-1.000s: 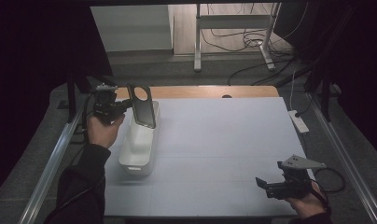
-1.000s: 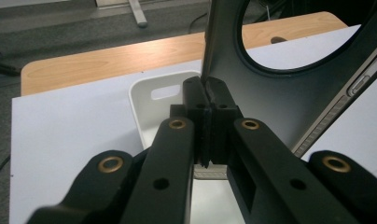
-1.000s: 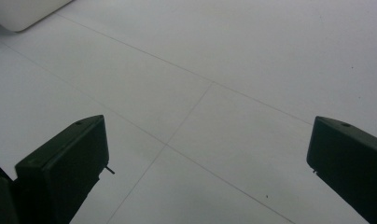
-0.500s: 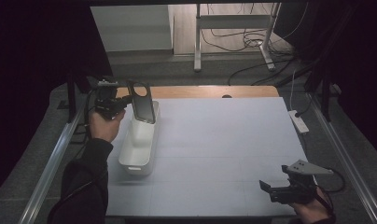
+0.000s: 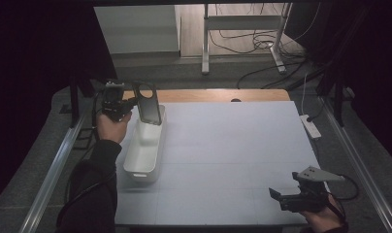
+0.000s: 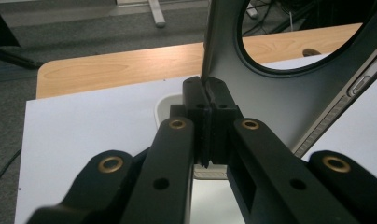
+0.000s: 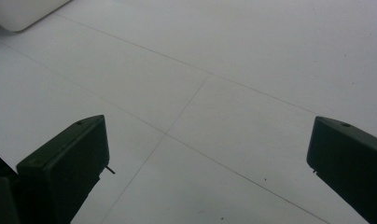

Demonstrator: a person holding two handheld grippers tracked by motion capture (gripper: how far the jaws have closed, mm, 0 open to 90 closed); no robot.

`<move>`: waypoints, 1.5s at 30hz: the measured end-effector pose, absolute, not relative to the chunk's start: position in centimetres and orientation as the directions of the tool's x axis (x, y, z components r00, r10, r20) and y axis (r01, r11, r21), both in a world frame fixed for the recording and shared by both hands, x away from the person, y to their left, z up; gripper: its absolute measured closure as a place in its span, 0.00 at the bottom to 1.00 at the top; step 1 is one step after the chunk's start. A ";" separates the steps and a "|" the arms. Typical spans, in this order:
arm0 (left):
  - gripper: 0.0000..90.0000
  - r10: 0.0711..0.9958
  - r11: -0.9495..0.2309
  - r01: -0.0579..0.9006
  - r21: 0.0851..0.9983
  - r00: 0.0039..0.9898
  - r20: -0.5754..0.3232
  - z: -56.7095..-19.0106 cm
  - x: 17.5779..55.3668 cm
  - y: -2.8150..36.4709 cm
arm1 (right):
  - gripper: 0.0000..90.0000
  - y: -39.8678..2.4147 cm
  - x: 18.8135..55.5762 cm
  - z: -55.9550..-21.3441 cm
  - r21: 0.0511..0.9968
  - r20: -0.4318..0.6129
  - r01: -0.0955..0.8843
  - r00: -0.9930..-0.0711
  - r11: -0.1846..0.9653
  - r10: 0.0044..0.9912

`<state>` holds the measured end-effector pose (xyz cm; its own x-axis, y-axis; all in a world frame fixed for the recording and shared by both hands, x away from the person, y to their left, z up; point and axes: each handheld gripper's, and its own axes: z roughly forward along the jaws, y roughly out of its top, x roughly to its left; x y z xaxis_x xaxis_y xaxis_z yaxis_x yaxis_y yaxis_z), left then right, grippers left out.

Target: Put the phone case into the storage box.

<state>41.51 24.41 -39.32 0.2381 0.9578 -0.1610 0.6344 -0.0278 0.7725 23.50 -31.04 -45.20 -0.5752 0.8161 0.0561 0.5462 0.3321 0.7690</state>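
The right tongs [image 5: 281, 196] are idling wide at the surface's [image 5: 233, 155] near right corner, empty. Farther off, the left tongs [image 6: 209, 100] are pinching the dark phone case [image 5: 149, 104] by its edge, holding it upright over the white bin's [image 5: 144, 151] far end; the bin's long axis is running away, with open room inside.

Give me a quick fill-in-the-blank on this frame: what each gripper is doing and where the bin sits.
1. The left gripper is shut on a dark flat plate that has a round ____ cut through it.
2. The plate is held over the far end of the white ____.
3. The jaws of the right gripper stand ____, with nothing between them.

Missing words: hole; bin; open
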 end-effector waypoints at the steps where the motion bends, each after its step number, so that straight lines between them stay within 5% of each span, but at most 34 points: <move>1: 0.99 0.958 -0.028 0.635 0.772 0.237 -0.160 -39.4 41.6 24.4 | 0.00 -31.0 23.5 -45.2 0.768 0.056 0.547 -0.575 0.332 0.816; 45: 0.99 0.975 0.028 0.667 0.745 0.145 -0.167 -44.8 45.2 24.1 | 0.01 -30.9 23.6 -45.3 0.755 0.058 0.556 -0.585 0.348 0.809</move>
<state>45.21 24.13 -44.78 0.1452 0.9753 -0.1666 0.6668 0.0279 0.7447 23.63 -30.89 -45.29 -0.5851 0.8089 0.0579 0.5558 0.3480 0.7550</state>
